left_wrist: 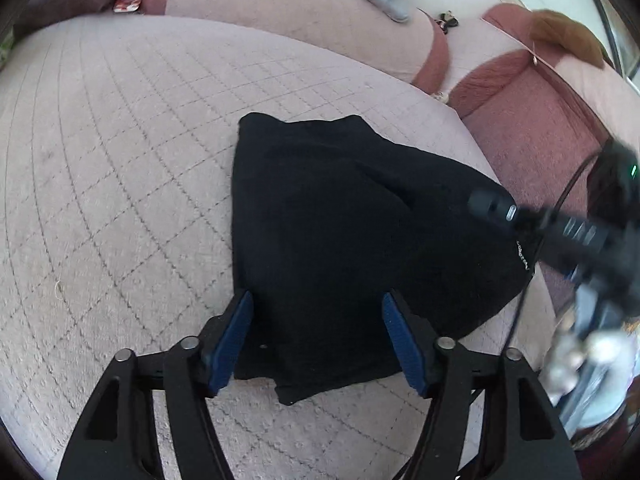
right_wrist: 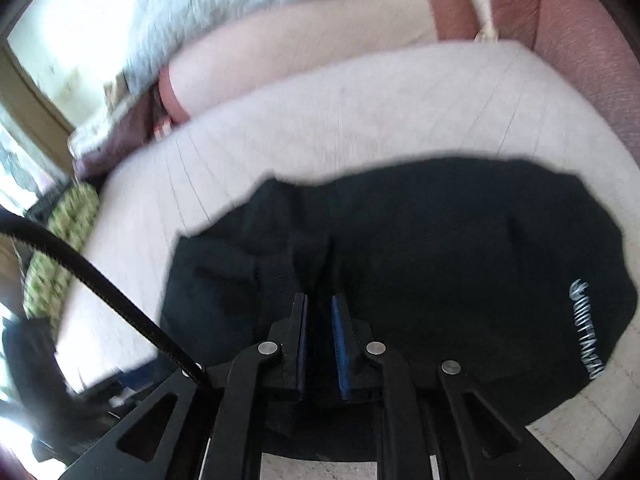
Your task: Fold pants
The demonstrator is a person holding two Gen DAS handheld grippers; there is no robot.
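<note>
The black pants (left_wrist: 352, 232) lie folded in a compact bundle on the quilted sofa seat (left_wrist: 120, 160). My left gripper (left_wrist: 318, 304) is open, its blue pads on either side of the bundle's near edge, holding nothing. My right gripper (right_wrist: 319, 300) is shut on a raised fold of the pants (right_wrist: 440, 248), with black cloth pinched between its blue pads. The right gripper's body (left_wrist: 560, 232) also shows in the left wrist view, over the bundle's right side. White lettering (right_wrist: 586, 328) shows on the pants at the right.
The sofa's back cushions (left_wrist: 280, 4) and red-brown armrest (left_wrist: 532, 120) rise behind and to the right of the seat. A grey blanket (right_wrist: 224, 8) lies on the back cushions. A black cable (right_wrist: 100, 284) crosses at the left. A green patterned cushion (right_wrist: 60, 248) lies at the far left.
</note>
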